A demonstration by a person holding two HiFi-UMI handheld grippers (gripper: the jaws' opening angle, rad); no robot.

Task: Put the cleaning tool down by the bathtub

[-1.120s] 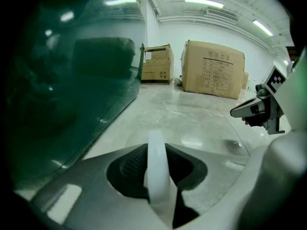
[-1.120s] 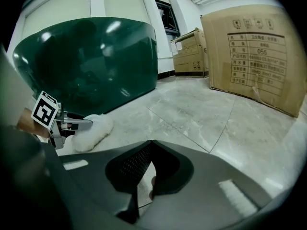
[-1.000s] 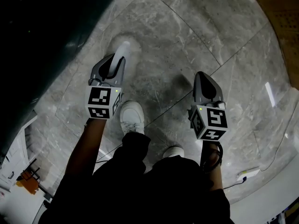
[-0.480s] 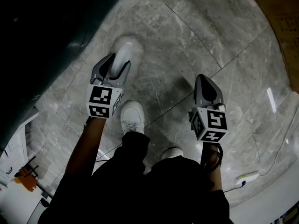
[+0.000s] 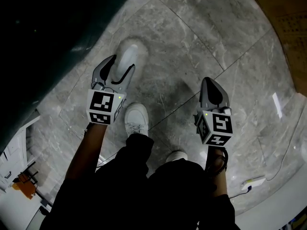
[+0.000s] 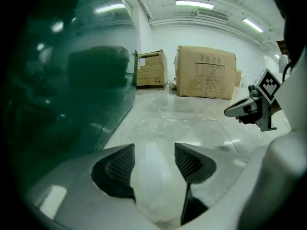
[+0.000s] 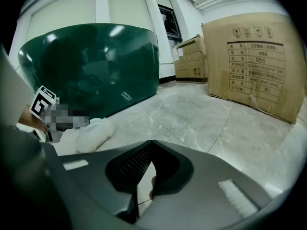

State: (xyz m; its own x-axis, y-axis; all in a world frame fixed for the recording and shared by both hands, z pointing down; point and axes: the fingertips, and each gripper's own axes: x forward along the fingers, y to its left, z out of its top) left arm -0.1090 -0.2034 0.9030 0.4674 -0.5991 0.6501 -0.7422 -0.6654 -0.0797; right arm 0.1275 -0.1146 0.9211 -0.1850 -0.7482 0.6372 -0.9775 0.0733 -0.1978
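Observation:
The cleaning tool is a white fluffy pad, and my left gripper is shut on it just above the grey marble floor. In the left gripper view the cleaning tool fills the gap between the jaws of the left gripper. The dark green bathtub stands close on the left; its wall runs beside the tool. My right gripper hangs to the right, shut and empty. The right gripper view shows its jaws closed, with the tool and the bathtub beyond.
The person's white shoes stand on the floor below the grippers. Cardboard boxes sit at the far wall, and one large box on the right. A cable and power strip lie at the lower right.
My left gripper with the tool has edged a little forward along the bathtub's side. The right gripper has hardly moved.

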